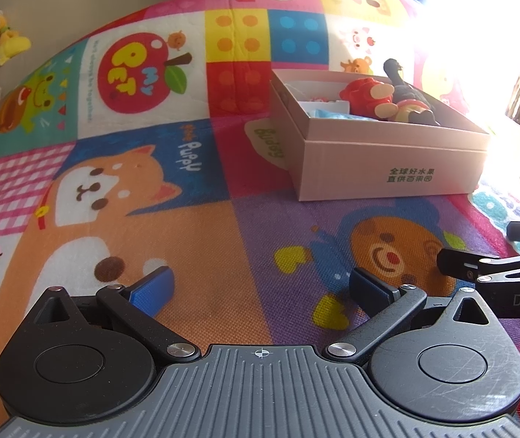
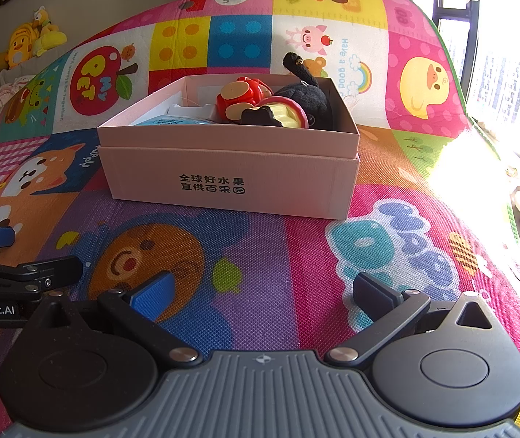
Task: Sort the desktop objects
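A pink cardboard box (image 2: 223, 182) stands on the colourful play mat and also shows in the left wrist view (image 1: 387, 168). Inside it lie a red toy (image 2: 241, 98), a black plush toy (image 2: 307, 98), a yellow and pink round toy (image 2: 289, 113) and a light blue item (image 2: 172, 121). The red toy (image 1: 365, 95) and black plush (image 1: 409, 95) show in the left wrist view too. My left gripper (image 1: 260, 288) is open and empty, low over the mat, well short of the box. My right gripper (image 2: 262, 292) is open and empty in front of the box.
The play mat (image 2: 296, 255) covers the whole surface. Yellow plush toys (image 2: 30, 43) sit by the wall at the far left. A window with bright glare is on the right. The other gripper (image 1: 497, 266) shows at the right edge of the left wrist view.
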{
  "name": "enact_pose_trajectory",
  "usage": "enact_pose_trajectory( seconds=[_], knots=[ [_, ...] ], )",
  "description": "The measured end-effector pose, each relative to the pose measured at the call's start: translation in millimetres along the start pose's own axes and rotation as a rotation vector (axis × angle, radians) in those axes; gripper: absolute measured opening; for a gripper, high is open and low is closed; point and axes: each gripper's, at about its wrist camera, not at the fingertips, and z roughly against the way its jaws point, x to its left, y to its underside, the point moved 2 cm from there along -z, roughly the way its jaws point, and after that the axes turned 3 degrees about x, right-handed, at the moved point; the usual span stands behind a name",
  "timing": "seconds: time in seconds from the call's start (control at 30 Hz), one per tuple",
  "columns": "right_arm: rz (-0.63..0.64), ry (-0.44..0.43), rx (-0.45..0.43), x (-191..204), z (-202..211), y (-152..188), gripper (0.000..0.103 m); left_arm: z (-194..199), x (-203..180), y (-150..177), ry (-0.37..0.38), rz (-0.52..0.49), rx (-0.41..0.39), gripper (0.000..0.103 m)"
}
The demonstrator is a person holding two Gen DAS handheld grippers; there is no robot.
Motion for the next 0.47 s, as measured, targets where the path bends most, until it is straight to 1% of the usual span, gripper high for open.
enact_pose_trajectory(
  seconds=[0.07,0.1,0.2,0.47],
  knots=[
    [0.0,0.0,0.0,-0.1,0.0,0.0,0.103,-1.2,0.8,-3.2,0.011,-0.004,0.021,0.103],
    [0.0,0.0,0.0,-0.1,0.0,0.0,0.103,-1.2,-0.9,-5.1,0.009,-0.007,0.043,0.103],
    [0.0,0.0,0.0,-0.1,0.0,0.0,0.103,2.6,-4.4,-5.0,-0.018,0.019,0.08,0.103],
    [0.0,0.0,0.0,-0.1,-0.2,0.0,0.103,4.9,-2.4,-3.2,-0.016,0.04,0.06,0.103]
  ],
)
